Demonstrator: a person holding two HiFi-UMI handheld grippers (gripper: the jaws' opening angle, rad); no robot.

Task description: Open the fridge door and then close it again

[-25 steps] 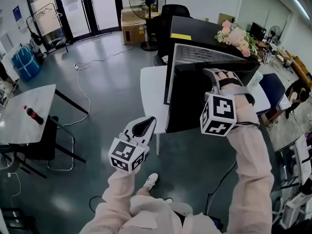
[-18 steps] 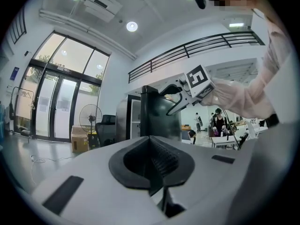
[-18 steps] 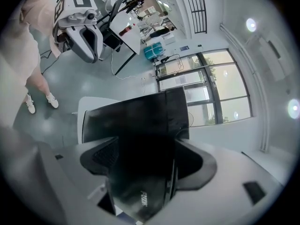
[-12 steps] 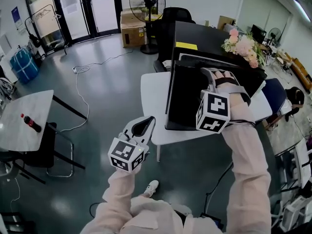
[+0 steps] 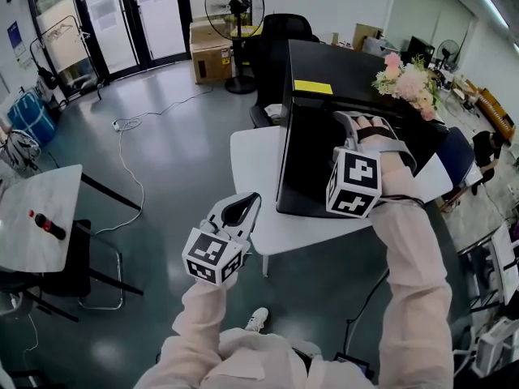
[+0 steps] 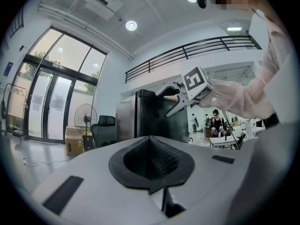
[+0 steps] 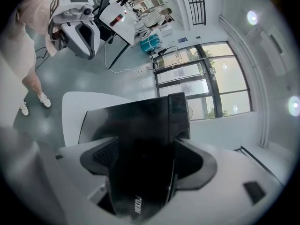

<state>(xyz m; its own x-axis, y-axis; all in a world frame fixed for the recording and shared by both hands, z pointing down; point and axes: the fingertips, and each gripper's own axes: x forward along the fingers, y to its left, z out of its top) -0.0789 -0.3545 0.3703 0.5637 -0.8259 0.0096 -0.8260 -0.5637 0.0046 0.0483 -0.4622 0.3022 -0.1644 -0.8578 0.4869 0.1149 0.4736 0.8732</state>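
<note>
A small black fridge (image 5: 324, 96) stands on a white table (image 5: 251, 156). Its door (image 5: 304, 168) lies flat against the cabinet, and no gap shows in the head view. My right gripper (image 5: 350, 124) reaches over the door's top right edge. In the right gripper view the black door (image 7: 140, 163) fills the space between the jaws, which are shut on it. My left gripper (image 5: 250, 203) hangs in the air in front of the table, apart from the fridge. Its pads (image 6: 161, 159) are together and hold nothing.
Pink flowers (image 5: 405, 78) stand right of the fridge. Behind it are a black office chair (image 5: 276, 35), a standing fan (image 5: 235, 6) and a cardboard box (image 5: 209, 51). A grey table (image 5: 40, 209) with a red bottle (image 5: 47, 225) is at the left. A cable (image 5: 130, 160) trails over the floor.
The fridge door has swung from open, with the inside shelf showing, to flat against the cabinet, my right gripper moving with it. The left gripper has barely moved.
</note>
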